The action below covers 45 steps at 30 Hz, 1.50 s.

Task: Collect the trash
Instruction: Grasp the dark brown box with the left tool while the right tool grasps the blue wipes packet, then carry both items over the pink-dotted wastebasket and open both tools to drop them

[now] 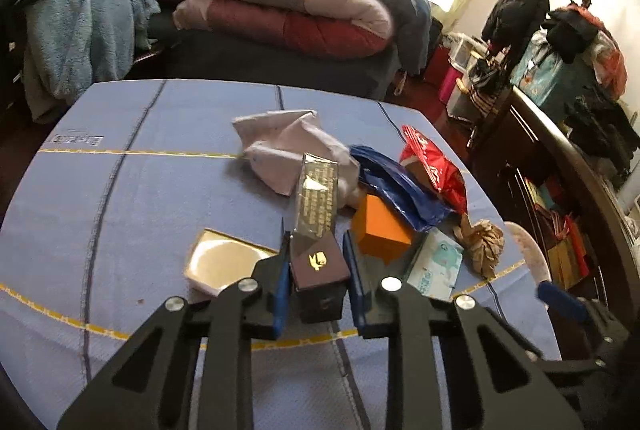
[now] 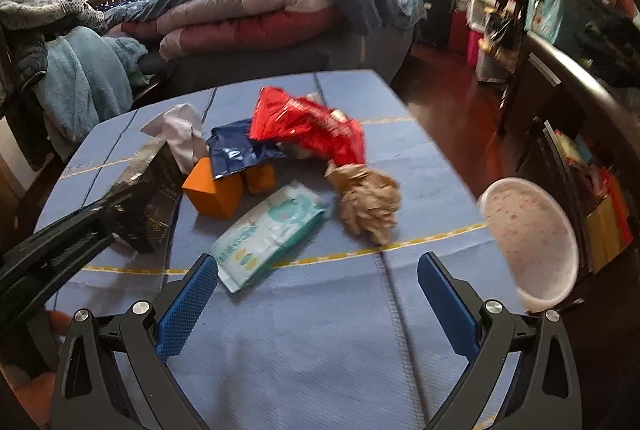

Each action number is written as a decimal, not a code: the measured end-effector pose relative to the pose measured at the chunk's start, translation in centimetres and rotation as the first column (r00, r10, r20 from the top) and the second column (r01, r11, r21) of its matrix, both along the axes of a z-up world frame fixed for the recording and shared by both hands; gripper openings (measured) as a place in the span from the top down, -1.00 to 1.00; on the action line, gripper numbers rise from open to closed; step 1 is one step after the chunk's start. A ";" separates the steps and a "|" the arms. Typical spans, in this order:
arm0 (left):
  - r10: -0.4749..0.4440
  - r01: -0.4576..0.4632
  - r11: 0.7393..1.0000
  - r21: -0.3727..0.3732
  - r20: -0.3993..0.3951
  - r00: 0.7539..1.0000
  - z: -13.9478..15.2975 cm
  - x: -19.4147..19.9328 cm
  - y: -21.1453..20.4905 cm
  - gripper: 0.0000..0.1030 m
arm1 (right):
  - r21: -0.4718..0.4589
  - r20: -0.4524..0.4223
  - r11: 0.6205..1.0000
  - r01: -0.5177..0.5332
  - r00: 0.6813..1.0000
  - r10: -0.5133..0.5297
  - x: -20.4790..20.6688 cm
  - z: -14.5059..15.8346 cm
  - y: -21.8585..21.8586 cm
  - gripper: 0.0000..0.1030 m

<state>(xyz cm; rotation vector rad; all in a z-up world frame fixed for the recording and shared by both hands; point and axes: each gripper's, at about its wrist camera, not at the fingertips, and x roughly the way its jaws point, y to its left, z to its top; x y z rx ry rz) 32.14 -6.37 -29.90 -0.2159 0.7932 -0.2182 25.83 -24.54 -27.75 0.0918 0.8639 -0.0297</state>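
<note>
Blue tablecloth (image 2: 304,350) lies bare ahead of open right gripper (image 2: 318,284).

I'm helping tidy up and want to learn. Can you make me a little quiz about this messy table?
1. What do the left gripper fingers hold? A) dark box B) red bag C) orange box
2. True or false: the right gripper is shut on the wipes pack.
3. Fill in: the crumpled brown paper lies on the blue ____.
Key: 1 A; 2 false, it is open and empty; 3 tablecloth.
</note>
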 end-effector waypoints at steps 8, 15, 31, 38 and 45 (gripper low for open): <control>0.059 -0.058 0.998 -0.040 0.018 0.998 0.8 -1.2 3.2 0.52 | 0.006 -0.055 1.000 -0.019 0.998 0.019 3.4 -2.3 3.0 -0.93; 0.048 -0.045 0.998 -0.036 0.060 0.997 1.8 -1.9 3.8 0.52 | -0.052 -0.083 0.999 0.005 0.996 -0.010 5.3 -3.2 4.6 -0.85; 0.050 -0.048 0.998 -0.028 0.115 0.992 4.3 -4.8 3.7 0.52 | 0.128 -0.012 0.990 -0.066 0.998 0.068 1.7 -1.1 1.5 0.16; 0.008 -0.002 0.999 -0.039 0.155 0.988 6.1 -6.8 1.9 0.52 | 0.124 0.039 0.988 -0.087 0.996 0.082 -1.2 1.2 0.1 0.16; -0.057 0.062 0.998 -0.016 0.210 0.976 8.6 -8.3 -1.8 0.51 | 0.118 0.092 0.991 -0.056 0.995 0.045 -3.5 3.1 -2.6 0.16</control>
